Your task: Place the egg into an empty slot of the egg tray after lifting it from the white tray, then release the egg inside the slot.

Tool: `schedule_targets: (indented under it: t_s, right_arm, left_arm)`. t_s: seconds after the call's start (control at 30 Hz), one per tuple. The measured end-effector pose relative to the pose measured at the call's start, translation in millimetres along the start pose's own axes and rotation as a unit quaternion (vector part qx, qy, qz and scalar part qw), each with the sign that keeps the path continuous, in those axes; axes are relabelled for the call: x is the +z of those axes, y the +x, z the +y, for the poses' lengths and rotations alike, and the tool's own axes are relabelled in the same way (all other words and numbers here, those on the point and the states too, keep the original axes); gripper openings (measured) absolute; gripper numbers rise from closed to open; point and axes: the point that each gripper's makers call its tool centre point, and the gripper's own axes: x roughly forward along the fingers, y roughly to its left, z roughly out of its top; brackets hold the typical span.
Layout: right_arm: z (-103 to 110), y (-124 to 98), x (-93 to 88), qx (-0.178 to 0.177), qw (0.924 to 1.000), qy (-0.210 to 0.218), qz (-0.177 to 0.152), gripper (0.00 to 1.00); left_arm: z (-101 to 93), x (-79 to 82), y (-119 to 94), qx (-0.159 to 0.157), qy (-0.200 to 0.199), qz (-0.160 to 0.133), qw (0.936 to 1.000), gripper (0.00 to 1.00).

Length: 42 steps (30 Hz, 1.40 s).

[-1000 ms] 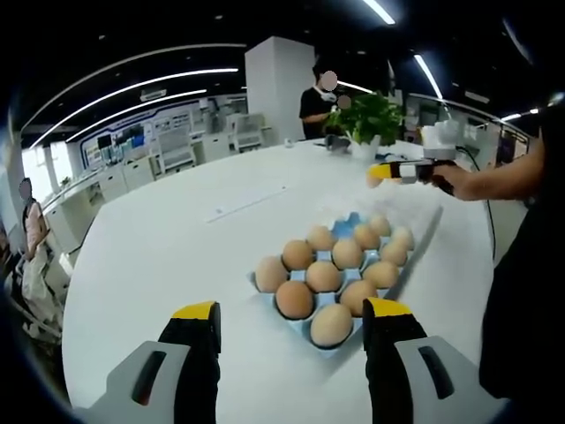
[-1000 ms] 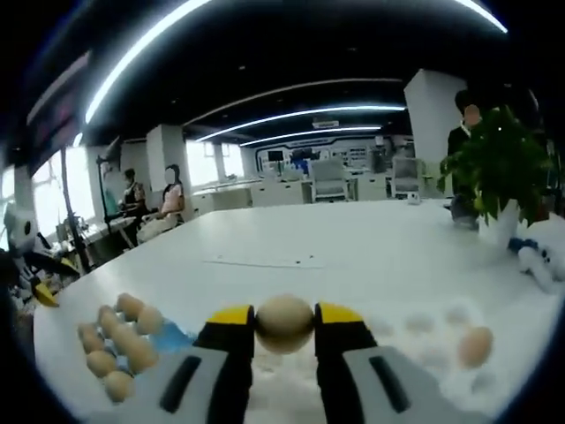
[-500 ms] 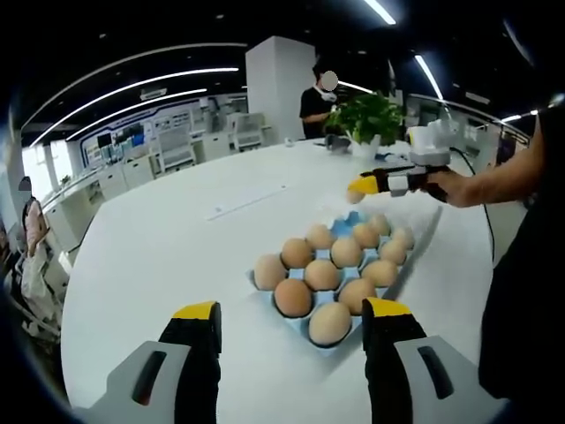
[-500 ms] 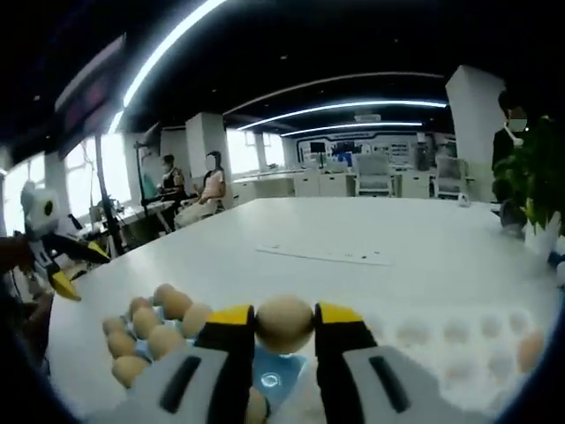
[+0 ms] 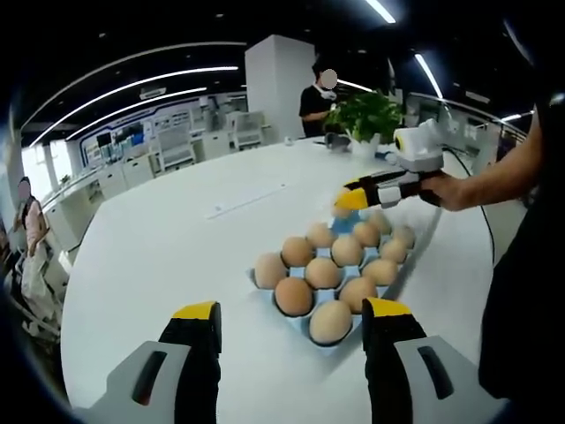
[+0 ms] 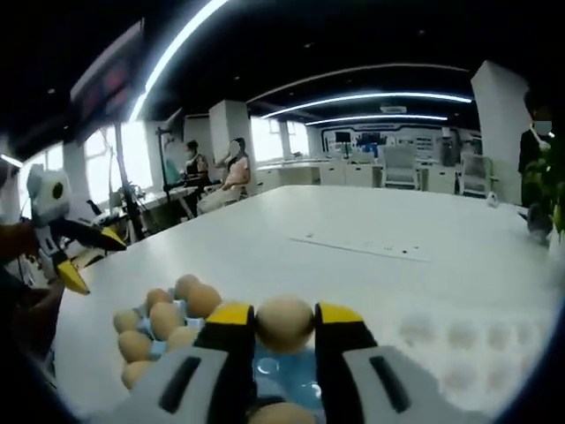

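Egg (image 6: 284,323), tan and rounded, sits pinched between the two yellow-tipped jaws of the right tongs (image 6: 284,320), which are closed on its sides. In the right gripper view it is held in the air above the blue egg tray (image 6: 281,373), whose bare blue cups show just under it, while a cluster of other eggs (image 6: 159,318) fills the tray's slots to the left. In the left gripper view the right tongs (image 5: 351,200) reach in from the right side, held by a person's hand (image 5: 446,189), with their yellow tips over the far end of the egg tray (image 5: 338,224); the carried egg is too small there to make out clearly. The near part of that tray holds rows of brown eggs (image 5: 327,274). The left tongs (image 5: 288,311) rise from the bottom of their own view with jaws spread wide apart and nothing between them, hovering short of the tray's near edge. Everything rests on a broad white counter (image 5: 177,247). A white tray (image 6: 468,340) with shallow round dimples lies on the counter just to the right of the egg tray. At the counter's far side stands a green potted plant (image 5: 366,117).
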Motion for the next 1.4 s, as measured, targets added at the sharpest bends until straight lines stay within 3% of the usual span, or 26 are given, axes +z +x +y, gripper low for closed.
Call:
schedule_targets:
  t_s: [0.4, 0.9, 1.4]
  right_arm:
    - [6.9, 10.9, -15.9, 0.018, 0.9993, 0.007, 0.033, 0.26]
    - [3.4, 13.5, -26.9, 0.029, 0.9935, 0.093, 0.059, 0.27]
    - [5.7, 9.6, -26.3, 0.036, 0.9937, 0.090, 0.056, 0.25]
  left_arm:
    - [2.4, 0.2, -1.4, 0.003, -0.003, -0.002, 1.0000, 0.65]
    - [3.4, 4.0, 3.3, 0.002, 0.005, -0.002, 1.0000, 0.64]
    - [2.0, 6.5, 2.8, 0.005, 0.005, -0.003, 1.0000, 0.64]
